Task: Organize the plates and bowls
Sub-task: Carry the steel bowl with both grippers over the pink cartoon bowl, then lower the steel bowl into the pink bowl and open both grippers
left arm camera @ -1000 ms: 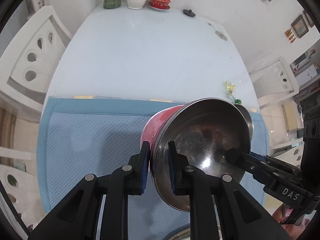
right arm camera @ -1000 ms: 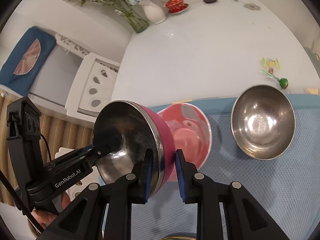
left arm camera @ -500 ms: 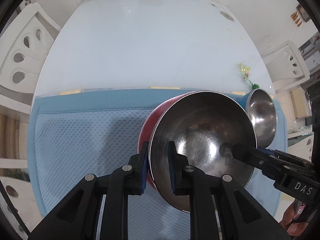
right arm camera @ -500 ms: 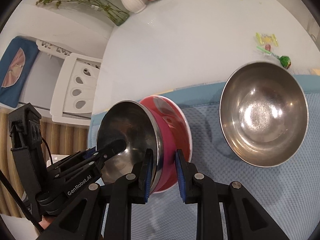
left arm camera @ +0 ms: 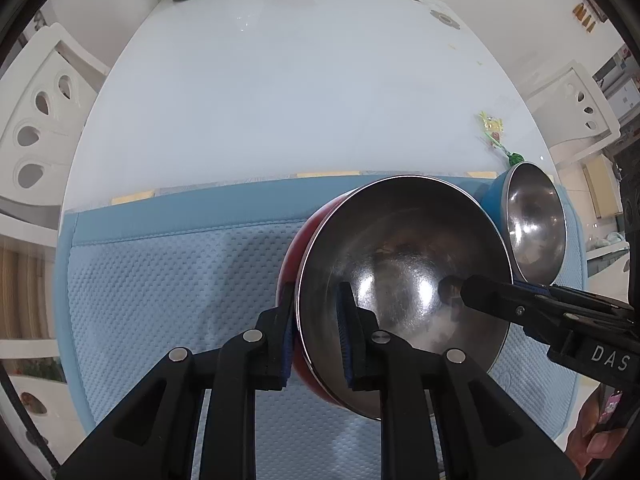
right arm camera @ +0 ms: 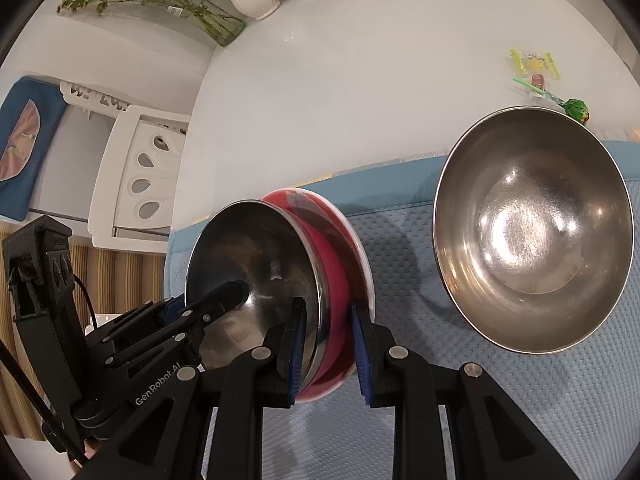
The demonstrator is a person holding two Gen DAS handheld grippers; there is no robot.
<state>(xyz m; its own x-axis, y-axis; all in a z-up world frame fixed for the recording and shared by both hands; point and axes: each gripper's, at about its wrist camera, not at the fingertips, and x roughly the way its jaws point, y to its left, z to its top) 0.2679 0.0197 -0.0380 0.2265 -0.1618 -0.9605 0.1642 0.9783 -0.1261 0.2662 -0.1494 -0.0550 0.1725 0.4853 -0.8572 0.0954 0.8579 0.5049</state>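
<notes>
Each hand-held gripper, left (left arm camera: 316, 330) and right (right arm camera: 326, 354), clamps the red steel-lined bowl's (left arm camera: 400, 280) rim; lower level, release together.

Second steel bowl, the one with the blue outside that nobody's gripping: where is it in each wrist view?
Left wrist: blue-sided steel bowl at the right edge, behind the gripped red-sided steel bowl.
Right wrist: same bowl fills the right half, on the blue mat.
Shared landmark: green-wrapped lollipop just beyond it.
</notes>
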